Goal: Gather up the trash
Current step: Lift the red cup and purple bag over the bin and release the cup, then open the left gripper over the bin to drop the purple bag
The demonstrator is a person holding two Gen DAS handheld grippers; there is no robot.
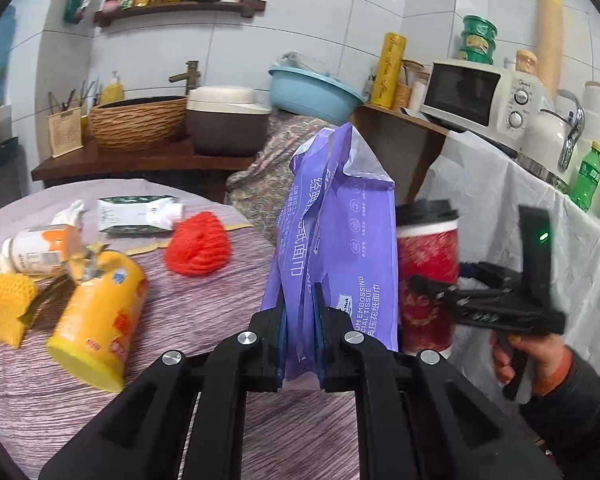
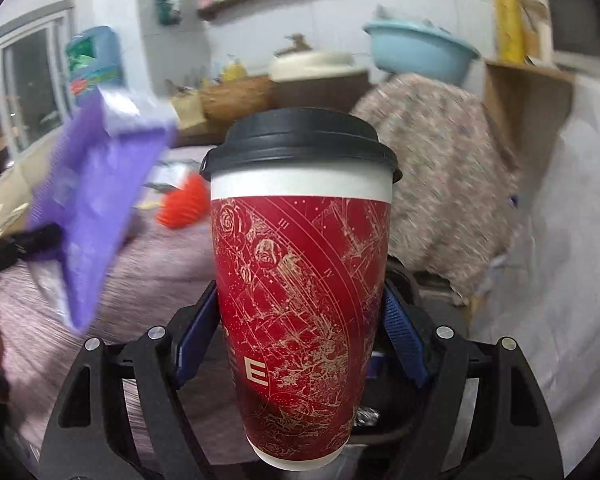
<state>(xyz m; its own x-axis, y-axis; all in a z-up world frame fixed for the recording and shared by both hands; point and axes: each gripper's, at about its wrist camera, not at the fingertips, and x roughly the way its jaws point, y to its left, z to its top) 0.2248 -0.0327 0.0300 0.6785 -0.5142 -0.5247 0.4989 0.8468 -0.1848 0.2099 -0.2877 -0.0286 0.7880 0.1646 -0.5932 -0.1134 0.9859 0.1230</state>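
Observation:
My left gripper (image 1: 300, 340) is shut on a purple tissue wrapper (image 1: 332, 232), which stands up from the jaws above the table; the same purple tissue wrapper (image 2: 92, 208) shows blurred at the left in the right wrist view. My right gripper (image 2: 300, 340) is shut on a red paper cup (image 2: 304, 300) with a black lid, held upright between the blue pads (image 2: 400, 328). In the left wrist view the red paper cup (image 1: 428, 276) and right gripper (image 1: 440, 292) hang just right of the wrapper, a hand (image 1: 528, 356) on the grip.
On the purple-clothed table (image 1: 204, 312) lie a yellow tub (image 1: 100, 312), a red knitted lump (image 1: 198, 246), a yellow foam net (image 1: 4, 304), a small can (image 1: 40, 248) and a wipes pack (image 1: 140, 212). A white-draped counter (image 1: 500, 208) with a microwave (image 1: 476, 96) stands right.

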